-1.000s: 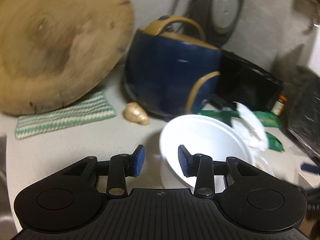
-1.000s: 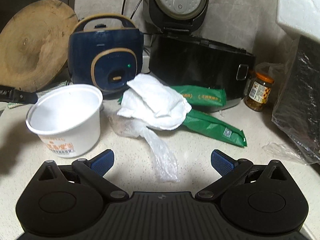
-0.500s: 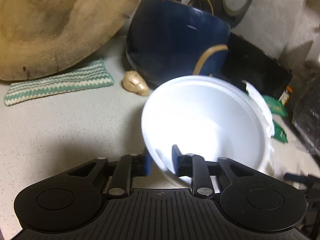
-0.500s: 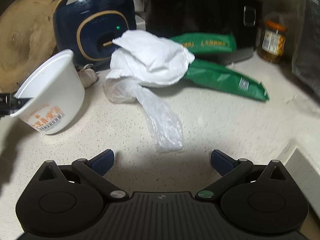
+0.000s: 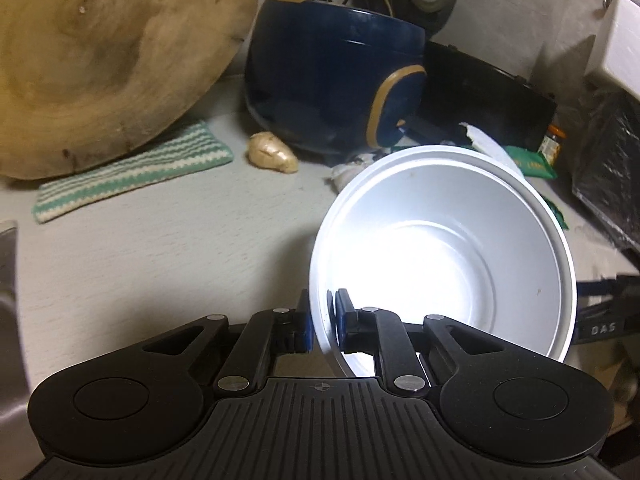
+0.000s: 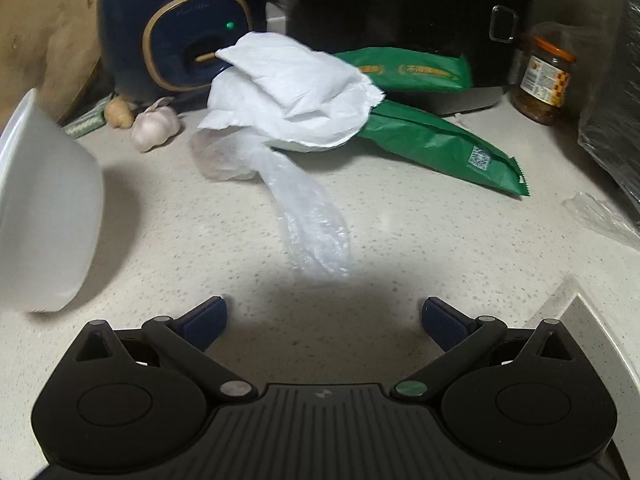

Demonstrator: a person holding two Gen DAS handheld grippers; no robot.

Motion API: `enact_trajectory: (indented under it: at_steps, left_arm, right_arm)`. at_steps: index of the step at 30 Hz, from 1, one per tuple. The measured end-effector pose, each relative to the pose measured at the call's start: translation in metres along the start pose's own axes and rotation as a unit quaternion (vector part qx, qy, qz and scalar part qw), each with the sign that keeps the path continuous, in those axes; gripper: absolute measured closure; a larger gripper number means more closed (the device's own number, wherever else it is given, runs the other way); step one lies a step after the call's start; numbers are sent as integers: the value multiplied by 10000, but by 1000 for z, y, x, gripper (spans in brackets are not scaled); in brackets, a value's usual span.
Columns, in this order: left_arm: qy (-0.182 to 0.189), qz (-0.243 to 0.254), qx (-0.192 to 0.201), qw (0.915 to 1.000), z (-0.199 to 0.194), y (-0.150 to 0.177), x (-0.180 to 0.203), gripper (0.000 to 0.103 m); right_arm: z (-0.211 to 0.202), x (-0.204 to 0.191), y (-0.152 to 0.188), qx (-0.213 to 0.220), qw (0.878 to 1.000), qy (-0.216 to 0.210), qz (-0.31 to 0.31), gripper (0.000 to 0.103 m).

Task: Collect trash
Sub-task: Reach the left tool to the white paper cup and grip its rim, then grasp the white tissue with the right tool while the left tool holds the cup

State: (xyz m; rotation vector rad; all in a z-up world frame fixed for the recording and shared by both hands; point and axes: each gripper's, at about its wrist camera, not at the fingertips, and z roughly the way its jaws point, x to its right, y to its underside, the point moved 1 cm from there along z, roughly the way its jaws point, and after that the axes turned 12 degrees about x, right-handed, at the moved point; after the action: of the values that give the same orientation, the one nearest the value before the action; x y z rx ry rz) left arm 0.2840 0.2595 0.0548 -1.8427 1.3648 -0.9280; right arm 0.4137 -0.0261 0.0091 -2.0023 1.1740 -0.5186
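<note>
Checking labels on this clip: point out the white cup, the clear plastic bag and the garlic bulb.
White cup (image 5: 460,216), left wrist view, on its inner wall.
Clear plastic bag (image 6: 308,216), right wrist view, on its long tail.
Garlic bulb (image 6: 155,124), right wrist view, on its rounded side.

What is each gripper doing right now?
Left gripper: shut on the rim of the white cup, jaws just closed.
Right gripper: open, holding nothing.
</note>
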Motion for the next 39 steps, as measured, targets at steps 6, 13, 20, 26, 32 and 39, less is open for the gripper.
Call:
enact_trajectory:
  at_steps: [6, 13, 20, 26, 32, 39]
  left_arm:
    - [18, -164, -212, 9996, -8, 4, -15, 86]
    - [350, -790, -198, 9961, -8, -2, -27, 73]
    - [575, -927, -249, 9937, -8, 0, -26, 73]
    - [710, -833, -141, 9939, -14, 7, -20, 73]
    - [866, -592, -202, 9943, -11, 11, 7, 73]
    - [951, -265, -264, 9948, -12, 21, 34, 77]
  right_arm:
    - [-23, -20, -18, 373, 9975, -576, -170, 2]
    - [-19, -33, -77, 1553, 9873, -270, -170, 2]
    - [55, -2, -112, 1123, 9924, 250, 433, 56]
    - [-4, 16, -94, 1374, 9851, -563, 864, 90]
    - [-58, 12, -44, 1100, 9908, -726, 298, 90]
    - [-74, 2, 3, 733, 9953, -625, -131, 90]
